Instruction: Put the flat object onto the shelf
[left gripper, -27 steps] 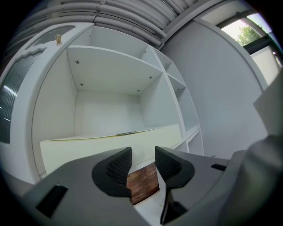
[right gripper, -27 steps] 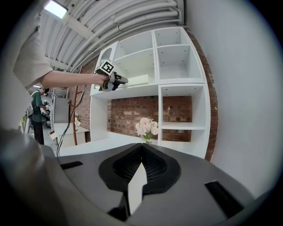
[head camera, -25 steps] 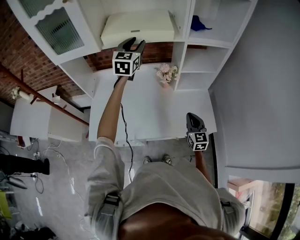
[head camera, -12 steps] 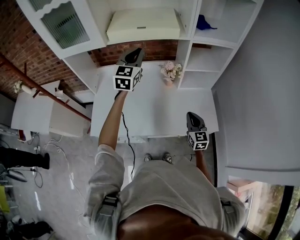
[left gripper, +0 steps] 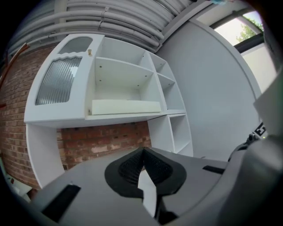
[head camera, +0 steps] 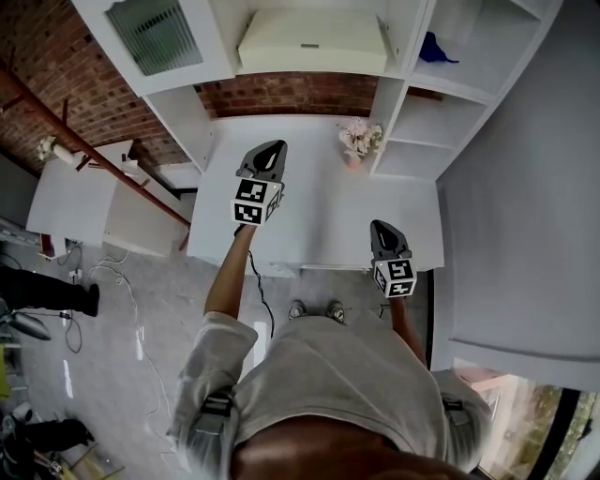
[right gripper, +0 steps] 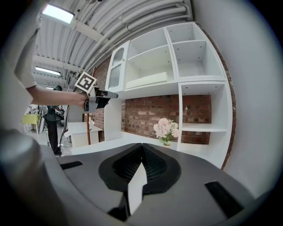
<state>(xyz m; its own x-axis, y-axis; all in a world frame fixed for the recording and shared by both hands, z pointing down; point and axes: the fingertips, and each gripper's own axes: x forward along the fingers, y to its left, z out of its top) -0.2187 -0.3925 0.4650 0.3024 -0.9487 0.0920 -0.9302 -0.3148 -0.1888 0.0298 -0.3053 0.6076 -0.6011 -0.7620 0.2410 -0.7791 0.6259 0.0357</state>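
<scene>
Task looks basically done. The flat cream slab (head camera: 309, 42) lies flat in the wide compartment of the white shelf unit (head camera: 392, 89), under the top board and just right of the ribbed-glass door (head camera: 155, 28). In the left gripper view it sits level along the compartment's front edge, w/ nothing touching it.

Left gripper (head camera: 272, 150) is well clear of the slab, out over the white counter (head camera: 319, 211) & pointing about level toward the brick back wall (head camera: 291, 94). Its jaws have just been closing. The left gripper view shows them pressed together, nothing between them.

Right gripper (head camera: 384, 227) hangs near the counter's front edge on the person's right. It is empty too, jaws together in its own view, aimed slightly down toward the pink-white flowers (head camera: 359, 139) by the narrow side shelves.

What's left, judging by the layout:
- Nothing obvious. No other flat item shows on the counter.
- Whether the slab is pushed fully to the back of the compartment can't be told.
- It seems to sit stable, not overhanging.

Only other item on the unit is a blue thing (head camera: 433, 47) on an upper right shelf, apart from the slab.
</scene>
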